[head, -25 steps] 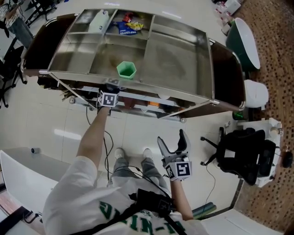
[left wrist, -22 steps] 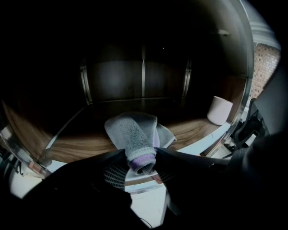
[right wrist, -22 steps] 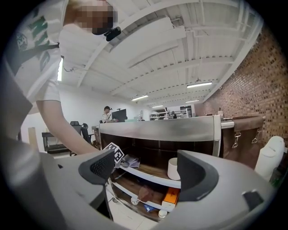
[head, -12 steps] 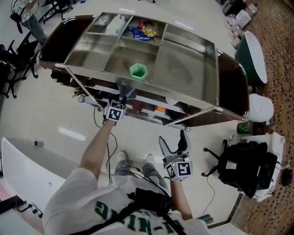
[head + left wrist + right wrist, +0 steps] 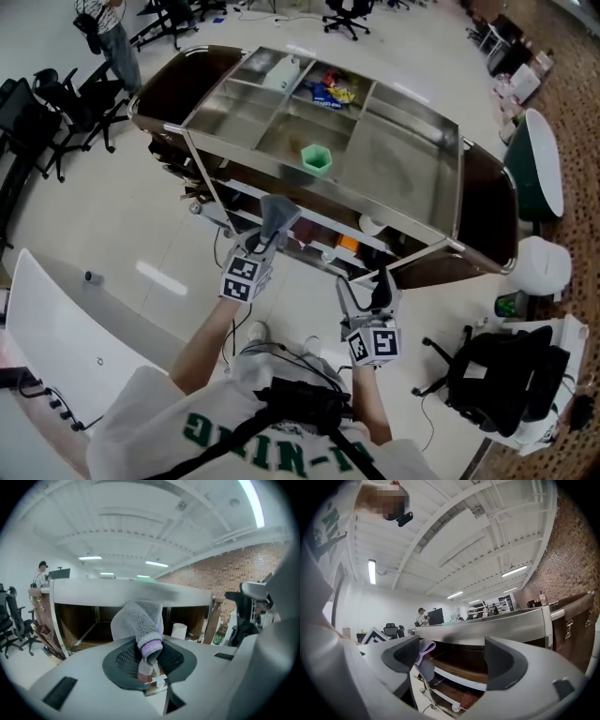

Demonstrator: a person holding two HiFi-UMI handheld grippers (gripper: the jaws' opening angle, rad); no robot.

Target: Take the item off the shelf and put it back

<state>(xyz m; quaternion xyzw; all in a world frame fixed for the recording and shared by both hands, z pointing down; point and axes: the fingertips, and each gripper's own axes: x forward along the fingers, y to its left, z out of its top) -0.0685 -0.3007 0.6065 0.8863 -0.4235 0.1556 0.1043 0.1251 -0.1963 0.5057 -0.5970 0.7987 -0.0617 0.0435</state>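
My left gripper (image 5: 149,662) is clamped tight on the grey cloth (image 5: 138,619). It's a soft, light, fleecy thing that I judge will flop and bunch rather than slip, so pinching its purple-edged fold seems right. The cloth stands up out of the jaws in the air in front of the shelf (image 5: 405,161), while my right gripper (image 5: 454,660) hangs wide and empty.

Left gripper (image 5: 265,242) on an outstretched forearm, jaws pressed together on a grey cloth (image 5: 279,212); right gripper (image 5: 364,292) held near the torso, jaws apart and empty, pointing forward.
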